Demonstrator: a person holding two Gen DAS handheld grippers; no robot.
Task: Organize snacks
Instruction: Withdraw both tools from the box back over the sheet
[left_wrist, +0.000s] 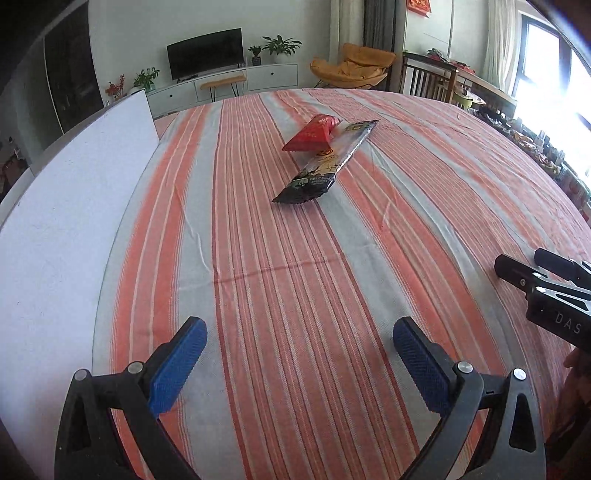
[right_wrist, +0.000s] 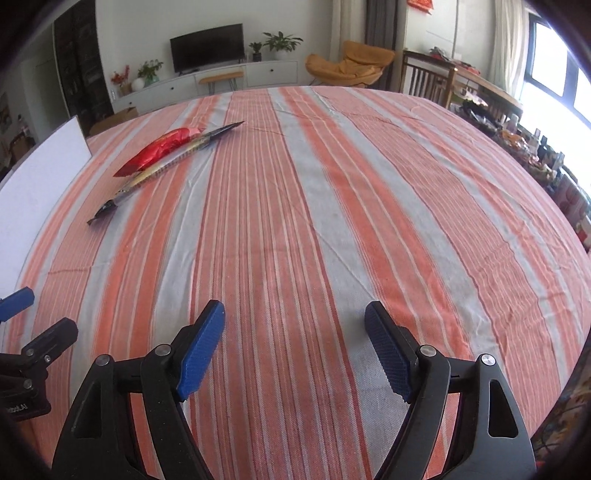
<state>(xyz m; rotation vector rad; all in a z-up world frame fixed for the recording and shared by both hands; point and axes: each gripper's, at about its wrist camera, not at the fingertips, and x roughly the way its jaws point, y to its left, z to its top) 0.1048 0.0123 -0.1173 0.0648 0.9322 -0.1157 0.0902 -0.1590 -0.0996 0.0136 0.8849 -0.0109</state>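
Two snack packs lie together in the middle of the striped tablecloth (left_wrist: 295, 277). A red packet (left_wrist: 314, 134) rests partly on a long dark packet (left_wrist: 327, 164) with a yellow-green print. Both show again at upper left in the right wrist view: red packet (right_wrist: 162, 149), long packet (right_wrist: 162, 170). My left gripper (left_wrist: 299, 343) stands open over bare cloth, well short of the packs, nothing between its blue pads. My right gripper (right_wrist: 295, 328) is also open and empty, to the right of the packs. The right gripper (left_wrist: 535, 269) also shows at the right edge of the left wrist view.
A white board (left_wrist: 66, 221) lies along the table's left side. Beyond the far table edge stand a TV cabinet (left_wrist: 229, 81), an orange chair (left_wrist: 351, 66) and wooden chairs. Cluttered goods (right_wrist: 546, 162) line the window side on the right.
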